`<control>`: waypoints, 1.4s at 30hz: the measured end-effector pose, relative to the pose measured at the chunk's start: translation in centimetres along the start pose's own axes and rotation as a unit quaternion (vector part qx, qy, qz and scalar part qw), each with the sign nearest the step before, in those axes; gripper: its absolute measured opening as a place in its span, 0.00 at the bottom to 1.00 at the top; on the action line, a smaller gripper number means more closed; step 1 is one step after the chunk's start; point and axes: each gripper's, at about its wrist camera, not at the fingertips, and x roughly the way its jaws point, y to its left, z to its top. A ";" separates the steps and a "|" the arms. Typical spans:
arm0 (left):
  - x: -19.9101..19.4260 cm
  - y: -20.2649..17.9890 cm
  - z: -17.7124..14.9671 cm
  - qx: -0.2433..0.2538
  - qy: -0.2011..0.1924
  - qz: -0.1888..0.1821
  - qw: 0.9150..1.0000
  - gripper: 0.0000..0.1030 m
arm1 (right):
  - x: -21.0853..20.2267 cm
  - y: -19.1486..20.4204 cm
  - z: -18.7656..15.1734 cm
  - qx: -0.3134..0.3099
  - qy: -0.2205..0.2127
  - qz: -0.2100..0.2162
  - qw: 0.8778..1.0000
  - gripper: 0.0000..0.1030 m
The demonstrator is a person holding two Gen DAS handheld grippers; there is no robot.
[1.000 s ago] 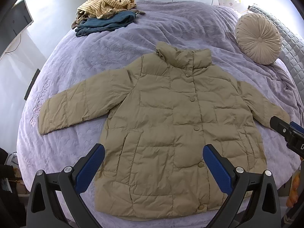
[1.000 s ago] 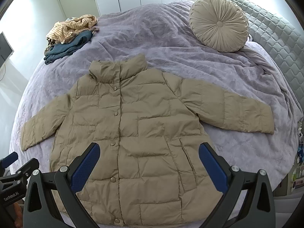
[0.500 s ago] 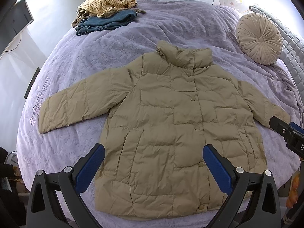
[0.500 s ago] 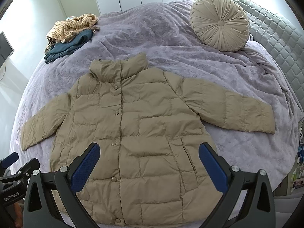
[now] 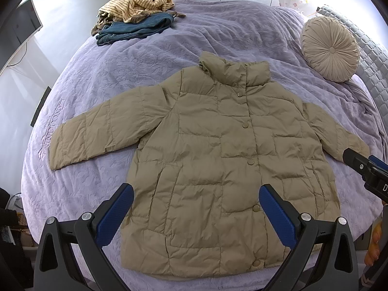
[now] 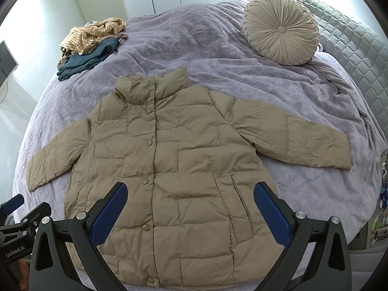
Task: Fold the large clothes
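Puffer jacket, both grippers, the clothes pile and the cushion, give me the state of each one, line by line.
Puffer jacket: spread flat, snapped shut, sleeves out, unfolded.
Left gripper: open, empty, above the hem.
Right gripper: open, empty, above the hem.
Clothes pile: heaped at the bed's far corner.
Round cushion: leaning near the headboard.

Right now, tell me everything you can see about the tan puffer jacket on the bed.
The tan puffer jacket is quilted and looks like thin, shiny padded fabric. It lies flat and face up on the purple bedspread, snapped shut down the front, collar standing toward the far side, both sleeves spread outward. It is unfolded, lightly wrinkled. Nothing rests on it; both sets of jaws hang open above its hem without touching.
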 end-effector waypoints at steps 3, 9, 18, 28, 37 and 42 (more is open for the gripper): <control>0.1 0.0 0.0 -0.001 0.003 -0.003 1.000 1.00 | 0.0 0.0 0.0 0.000 0.001 0.000 1.000 1.00; 0.1 0.1 0.0 0.000 -0.002 -0.001 1.000 1.00 | -0.1 0.0 0.0 -0.002 0.002 -0.003 1.000 1.00; -0.1 -0.1 -0.3 0.003 0.014 0.006 1.000 1.00 | -0.1 -0.1 0.0 -0.002 0.003 -0.004 1.000 1.00; -0.1 0.0 -0.3 0.002 0.014 0.003 1.000 1.00 | 0.0 -0.1 0.0 -0.003 0.005 -0.006 1.000 1.00; 0.0 0.0 -0.3 0.002 0.013 0.002 1.000 1.00 | 0.1 -0.2 0.1 -0.002 0.007 -0.004 1.000 1.00; 0.1 0.0 -0.7 0.001 0.018 0.006 1.000 1.00 | 0.3 0.3 -0.1 -0.008 -0.003 -0.014 1.000 1.00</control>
